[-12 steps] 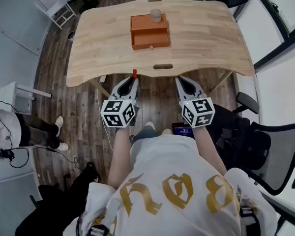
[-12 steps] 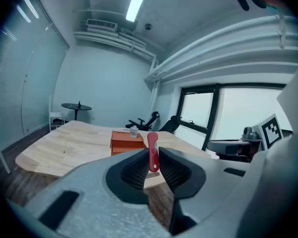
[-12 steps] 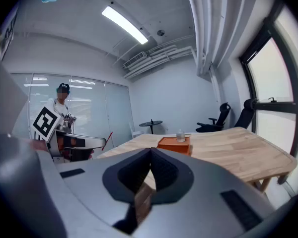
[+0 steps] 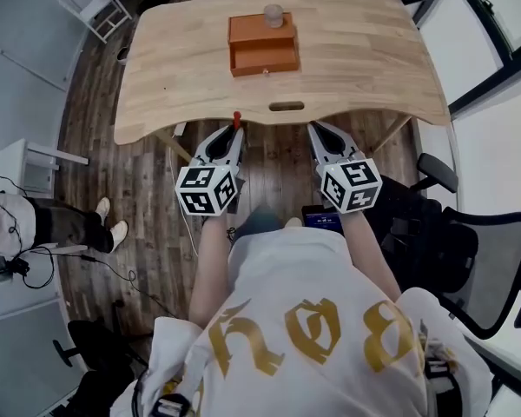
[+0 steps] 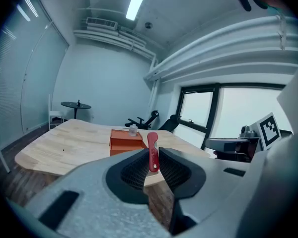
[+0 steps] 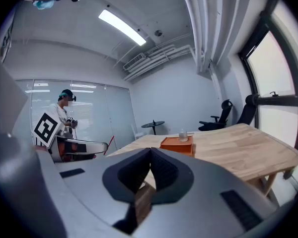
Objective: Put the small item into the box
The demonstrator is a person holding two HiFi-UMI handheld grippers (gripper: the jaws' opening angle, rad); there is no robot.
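Note:
An orange box [image 4: 262, 46] stands on the far middle of the wooden table [image 4: 365, 68], with a small clear jar [image 4: 273, 14] on its top. Its lower drawer looks pulled out toward me. My left gripper [image 4: 236, 131] hovers just off the table's near edge, shut on a small red item [image 4: 237, 118] that sticks up between its pads. In the left gripper view the red item [image 5: 152, 143] stands upright in the left gripper [image 5: 152, 156], in line with the orange box [image 5: 126, 140]. My right gripper [image 4: 313, 127] hangs beside it, shut and empty, its tips touching in the right gripper view [image 6: 150, 151].
A black office chair [image 4: 478, 259] stands at my right. At the left a person's legs [image 4: 65, 224] and a white stand [image 4: 30, 168] are on the dark floor. The table's near edge has a slot [image 4: 286, 106]. More chairs stand beyond the table.
The head view has shifted a little, so table and grippers sit slightly higher in frame. Both grippers keep their place at the table edge. The person at the left has shifted their feet.

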